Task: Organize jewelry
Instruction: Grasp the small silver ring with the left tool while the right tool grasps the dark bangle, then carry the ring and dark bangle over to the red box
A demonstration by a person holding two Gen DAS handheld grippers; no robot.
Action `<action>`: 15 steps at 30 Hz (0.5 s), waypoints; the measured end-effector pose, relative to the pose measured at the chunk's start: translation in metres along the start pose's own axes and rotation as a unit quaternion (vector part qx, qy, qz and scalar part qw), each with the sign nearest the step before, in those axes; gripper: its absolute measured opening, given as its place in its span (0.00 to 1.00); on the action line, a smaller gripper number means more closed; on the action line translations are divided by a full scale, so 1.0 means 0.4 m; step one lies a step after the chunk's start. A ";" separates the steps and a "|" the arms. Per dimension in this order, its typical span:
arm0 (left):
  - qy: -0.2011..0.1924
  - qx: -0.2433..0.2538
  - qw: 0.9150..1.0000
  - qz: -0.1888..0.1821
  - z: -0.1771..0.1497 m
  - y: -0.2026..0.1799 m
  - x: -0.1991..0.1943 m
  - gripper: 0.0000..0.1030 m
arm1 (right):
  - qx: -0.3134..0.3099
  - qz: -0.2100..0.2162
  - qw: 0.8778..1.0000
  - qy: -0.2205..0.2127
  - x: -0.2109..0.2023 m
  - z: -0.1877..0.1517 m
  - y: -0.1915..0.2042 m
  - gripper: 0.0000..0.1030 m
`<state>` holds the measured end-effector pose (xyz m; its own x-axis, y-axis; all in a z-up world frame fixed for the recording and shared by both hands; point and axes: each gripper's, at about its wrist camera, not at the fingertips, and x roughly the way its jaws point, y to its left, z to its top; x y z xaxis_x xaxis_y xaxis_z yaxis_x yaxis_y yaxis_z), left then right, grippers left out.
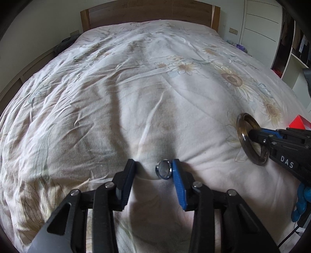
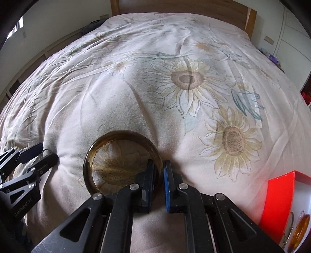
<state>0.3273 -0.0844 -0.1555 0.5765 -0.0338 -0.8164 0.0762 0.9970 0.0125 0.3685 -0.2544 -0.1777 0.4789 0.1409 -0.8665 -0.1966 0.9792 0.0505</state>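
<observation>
A small silver ring (image 1: 164,169) stands on edge on the quilt between the fingers of my left gripper (image 1: 153,165). It leans on the right blue pad, and the left pad stands clear of it, so the gripper is open. The same ring (image 2: 45,152) shows between those fingers at the left of the right wrist view. My right gripper (image 2: 159,165) is shut on the rim of a translucent brown bangle (image 2: 120,134), which rests on the quilt. In the left wrist view the right gripper (image 1: 252,134) holds the bangle (image 1: 240,126) tilted up at the right.
A sunflower-print quilt (image 2: 136,97) covers the whole bed, with a wooden headboard (image 1: 149,11) at the far end. A red box (image 2: 279,198) sits at the right, with an amber pendant on a chain (image 2: 300,231) beside it. A white wardrobe (image 1: 260,21) stands beyond the bed.
</observation>
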 end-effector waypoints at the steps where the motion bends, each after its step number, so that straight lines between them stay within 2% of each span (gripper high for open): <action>1: 0.000 0.000 1.000 0.001 0.000 0.000 -0.001 0.31 | -0.002 -0.001 1.000 -0.002 -0.006 -0.002 0.004 0.09; 7: -0.001 0.002 1.000 0.008 0.001 0.002 -0.016 0.17 | -0.010 0.006 1.000 -0.010 -0.044 -0.018 0.019 0.08; 15: -0.002 -0.010 1.000 0.000 0.000 0.015 -0.036 0.08 | -0.010 0.011 1.000 -0.014 -0.078 -0.036 0.026 0.08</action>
<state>0.3195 -0.0778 -0.1435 0.5803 -0.0347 -0.8137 0.0603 0.9982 0.0004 0.3391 -0.2507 -0.1573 0.4976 0.1675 -0.8511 -0.2251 0.9725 0.0599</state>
